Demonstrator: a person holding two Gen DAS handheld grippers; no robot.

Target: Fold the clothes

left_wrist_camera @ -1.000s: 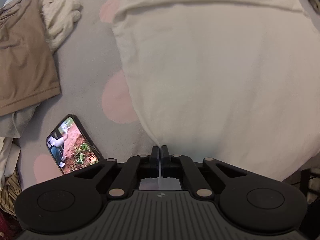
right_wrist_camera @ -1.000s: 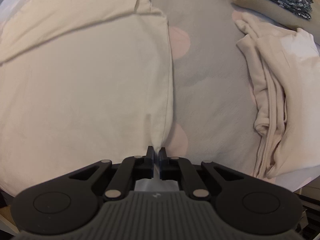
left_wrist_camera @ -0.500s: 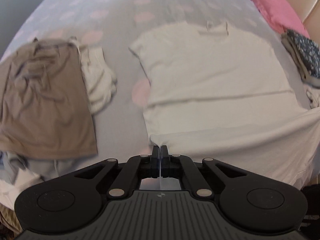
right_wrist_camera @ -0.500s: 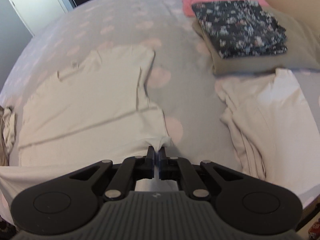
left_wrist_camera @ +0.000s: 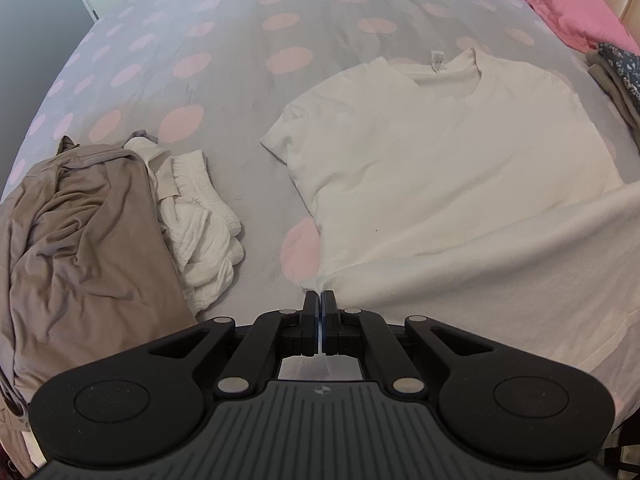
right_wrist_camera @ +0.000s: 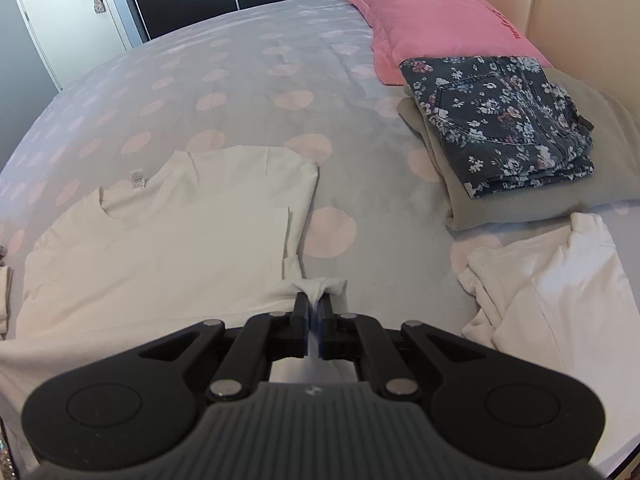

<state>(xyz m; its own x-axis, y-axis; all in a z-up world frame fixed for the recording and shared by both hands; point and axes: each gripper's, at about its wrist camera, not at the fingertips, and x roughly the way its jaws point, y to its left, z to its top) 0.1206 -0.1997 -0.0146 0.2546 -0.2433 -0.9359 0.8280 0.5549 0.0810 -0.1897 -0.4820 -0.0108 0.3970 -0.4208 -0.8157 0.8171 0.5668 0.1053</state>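
The white T-shirt (left_wrist_camera: pixel 440 168) lay spread on the bed, on a grey bedsheet (left_wrist_camera: pixel 224 92) patterned with pink dots, its neckline and small label at the far end and its lower hem lifted off the sheet toward the cameras. The left gripper (left_wrist_camera: pixel 319 300) was fully closed, its two black fingers pinching the hem corner on the shirt's left side, with a small tuft of white cloth bunched just ahead of the tips. The right gripper (right_wrist_camera: pixel 314 303) was likewise clamped tight on the opposite hem corner, where a thicker wad of fabric stuck out past the fingertips. Between the two grips the hem hung as a raised band, while the chest and folded-in sleeves stayed flat on the sheet. To the left of the shirt sat a heap of unfolded clothes: a taupe garment (left_wrist_camera: pixel 80 240) crumpled on top, with a cream knit piece (left_wrist_camera: pixel 204 236) beside it, near but apart from the shirt. On the right side a folded floral denim item (right_wrist_camera: pixel 500 120) rested on a folded grey-green garment (right_wrist_camera: pixel 560 196), and just in front of that stack lay another white garment (right_wrist_camera: pixel 560 292), loosely folded. A pink pillow (right_wrist_camera: pixel 436 24) lay at the head of the bed.
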